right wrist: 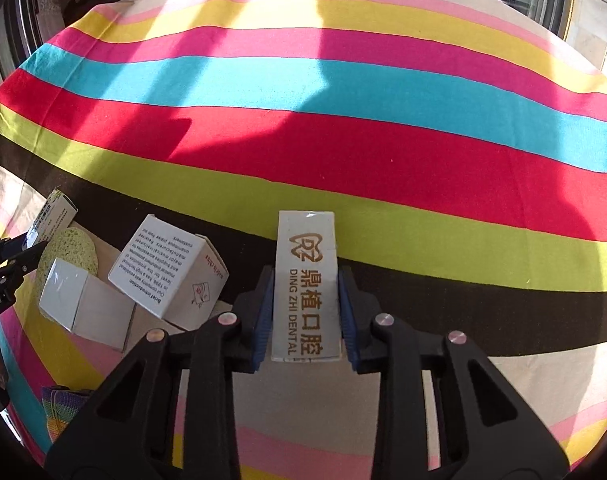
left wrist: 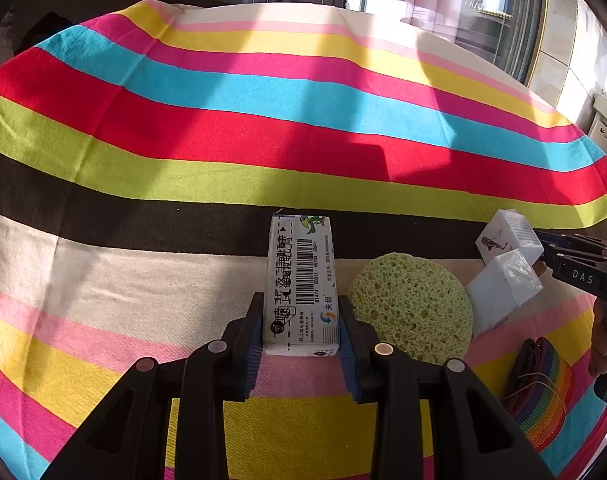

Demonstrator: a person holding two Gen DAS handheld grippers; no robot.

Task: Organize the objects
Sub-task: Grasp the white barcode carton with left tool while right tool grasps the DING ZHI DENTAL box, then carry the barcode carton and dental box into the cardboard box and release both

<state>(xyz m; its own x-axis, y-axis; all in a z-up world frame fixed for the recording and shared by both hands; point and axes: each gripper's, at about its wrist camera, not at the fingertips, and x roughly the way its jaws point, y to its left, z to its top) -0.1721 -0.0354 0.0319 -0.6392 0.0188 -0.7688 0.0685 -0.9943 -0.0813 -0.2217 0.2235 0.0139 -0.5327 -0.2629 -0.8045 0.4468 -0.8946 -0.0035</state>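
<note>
My left gripper (left wrist: 301, 330) is shut on a white barcode box (left wrist: 301, 280), held lengthwise over the striped cloth. My right gripper (right wrist: 305, 320) is shut on a white Ding Zhi Dental box (right wrist: 306, 284). A round green sponge (left wrist: 411, 308) lies right of the left gripper; it also shows in the right wrist view (right wrist: 69, 248). Two white boxes lie beside the sponge: a plain one (right wrist: 83, 308) and a printed one (right wrist: 167, 272). They show in the left wrist view as the plain box (left wrist: 503, 292) and the printed box (left wrist: 507, 236).
A striped tablecloth (left wrist: 263, 120) covers the table. A rainbow-striped strap roll (left wrist: 543, 392) lies at the near right of the left wrist view. The right gripper's body (left wrist: 583, 264) shows at that view's right edge. Windows and curtains stand beyond the table's far edge.
</note>
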